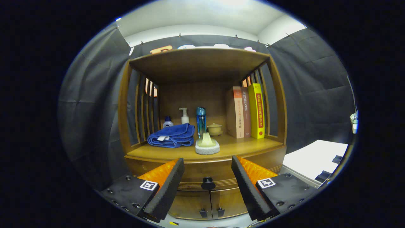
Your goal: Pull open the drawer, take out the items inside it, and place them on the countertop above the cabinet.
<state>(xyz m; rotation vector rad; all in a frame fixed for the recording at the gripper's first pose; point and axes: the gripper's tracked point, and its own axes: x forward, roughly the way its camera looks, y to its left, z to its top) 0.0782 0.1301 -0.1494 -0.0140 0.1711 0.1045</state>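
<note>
A wooden cabinet stands ahead, its drawer [207, 172] closed under the countertop [240, 144]. The drawer's dark round knob [208, 183] sits between and just beyond my fingertips, apart from them. My gripper [207, 166] is open with nothing between its fingers. Whatever lies inside the drawer is hidden.
On the countertop lie a folded blue towel [172, 135], a grey sponge with a pale yellow piece on top [207, 145], a blue bottle [200, 122], a pump bottle [184, 116], a small lidded cup [214, 129] and three upright books [246, 111]. Two small doors [210, 202] sit below the drawer. A white table [316, 158] stands to the right.
</note>
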